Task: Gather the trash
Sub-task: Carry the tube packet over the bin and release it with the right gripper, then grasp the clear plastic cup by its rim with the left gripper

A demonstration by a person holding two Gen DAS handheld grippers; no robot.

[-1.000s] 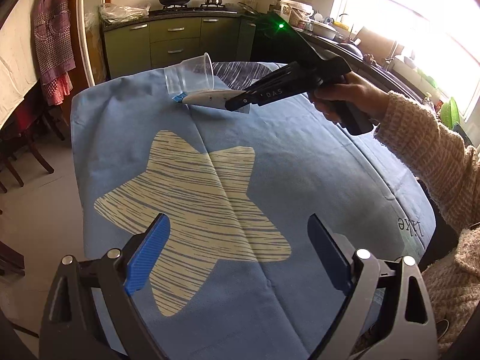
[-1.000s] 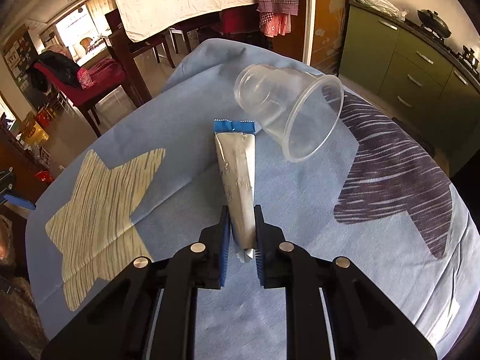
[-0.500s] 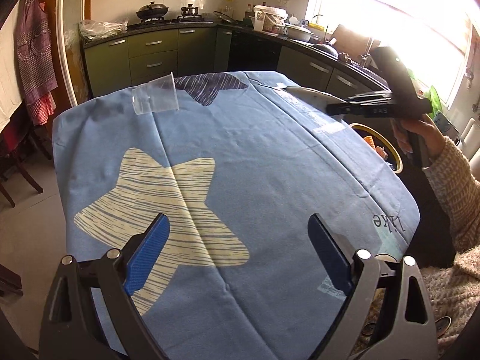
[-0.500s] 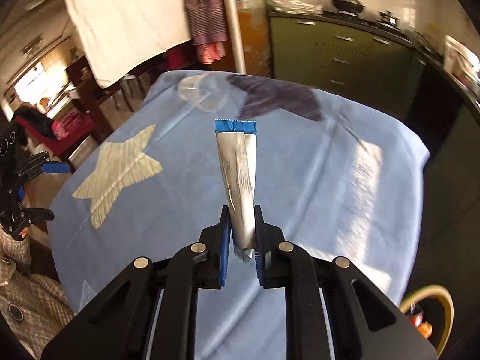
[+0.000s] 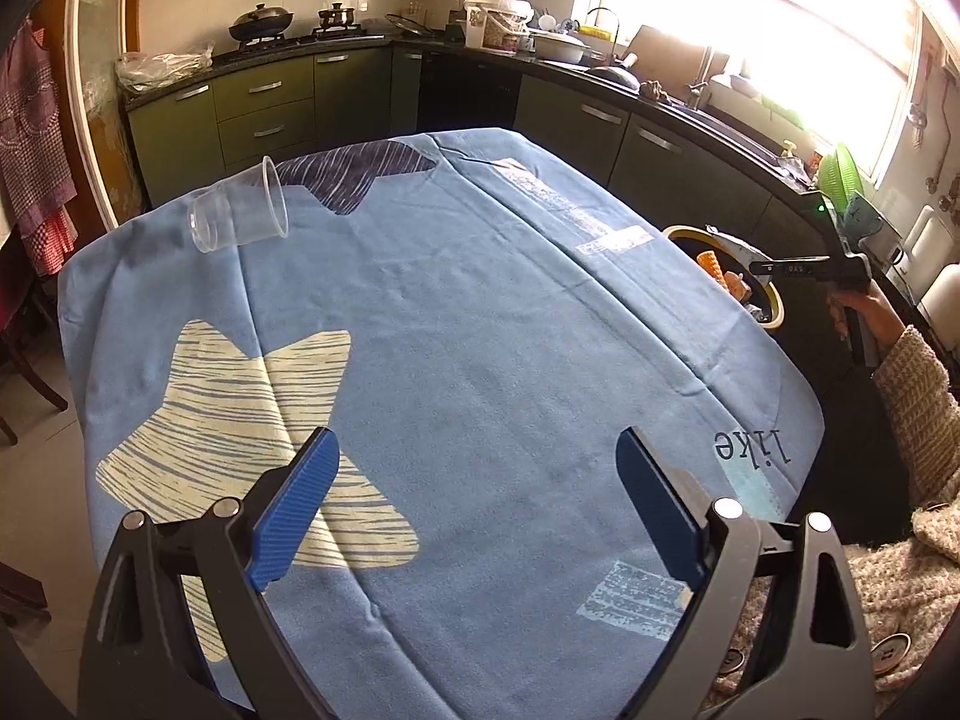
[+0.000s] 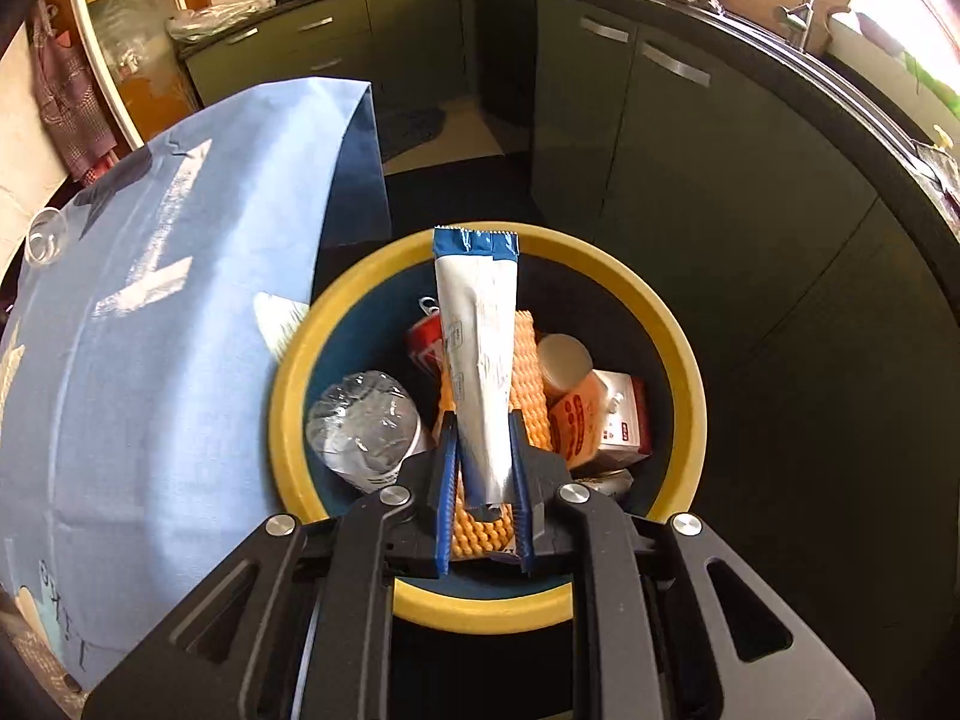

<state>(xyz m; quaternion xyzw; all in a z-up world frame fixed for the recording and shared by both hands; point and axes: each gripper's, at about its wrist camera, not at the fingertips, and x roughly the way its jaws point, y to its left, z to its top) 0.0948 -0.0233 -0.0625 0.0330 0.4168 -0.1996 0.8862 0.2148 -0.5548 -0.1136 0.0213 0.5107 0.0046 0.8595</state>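
My right gripper (image 6: 485,483) is shut on a silver wrapper with a blue end (image 6: 480,348) and holds it over a yellow-rimmed bin (image 6: 684,372). The bin holds a crushed clear bottle (image 6: 363,429), an orange carton (image 6: 600,420), orange foam netting and a red can. In the left wrist view the right gripper (image 5: 735,252) is off the table's right edge above the bin (image 5: 771,306). A clear plastic cup (image 5: 240,216) lies on its side at the far left of the blue tablecloth (image 5: 480,348). My left gripper (image 5: 477,504) is open and empty above the table's near edge.
Dark green kitchen cabinets (image 6: 690,138) curve behind and to the right of the bin. The table's cloth corner (image 6: 354,168) hangs next to the bin. Chairs stand on the floor to the left of the table (image 5: 24,372).
My right gripper has carried the wrapper from beside the cup, across the table and off its right edge, to above the bin. The left gripper has stayed open in place.
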